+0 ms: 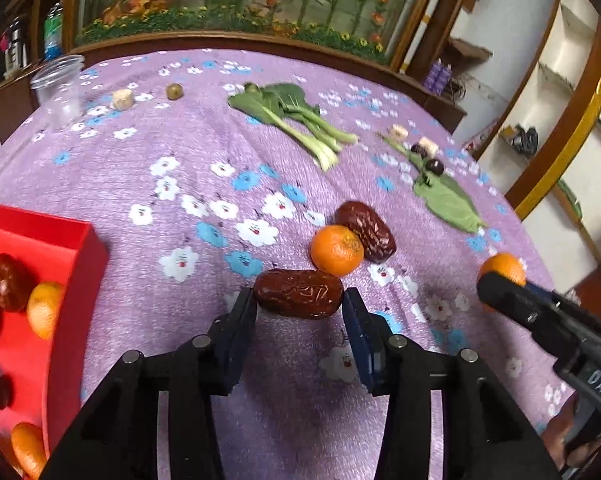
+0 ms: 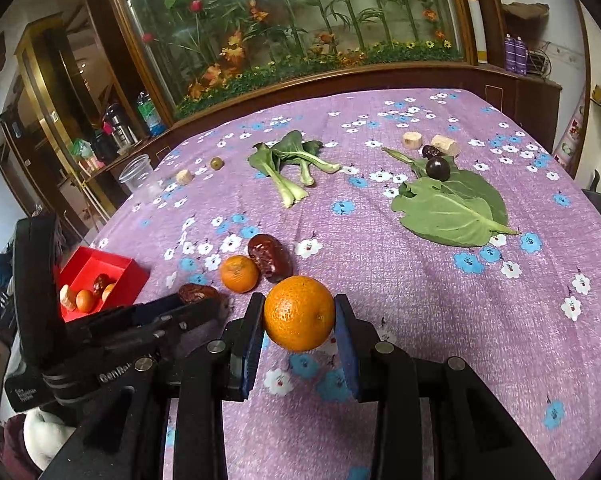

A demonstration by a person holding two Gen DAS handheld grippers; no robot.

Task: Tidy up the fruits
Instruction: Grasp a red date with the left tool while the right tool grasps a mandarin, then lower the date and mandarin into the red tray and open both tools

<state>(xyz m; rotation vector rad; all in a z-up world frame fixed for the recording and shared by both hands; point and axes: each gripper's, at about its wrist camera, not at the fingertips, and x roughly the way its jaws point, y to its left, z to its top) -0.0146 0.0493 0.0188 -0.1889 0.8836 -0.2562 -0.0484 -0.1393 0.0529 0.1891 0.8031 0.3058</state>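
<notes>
Fruits are mid-sort: the left gripper (image 1: 299, 300) is closed on a red date (image 1: 298, 293) and the right gripper (image 2: 299, 318) is closed on an orange (image 2: 299, 313), both apparently just above the purple surface (image 2: 420, 300). Next, each likely needs carrying to the red box (image 1: 72, 264), left of the left gripper, already holding dates and oranges. Another orange (image 1: 336, 251) touching a second date (image 1: 365, 230) waits nearby; bok choy (image 1: 296, 120), a leaf (image 2: 452, 210) and a plastic cup (image 1: 60, 88) lie farther off, not obstructing.
</notes>
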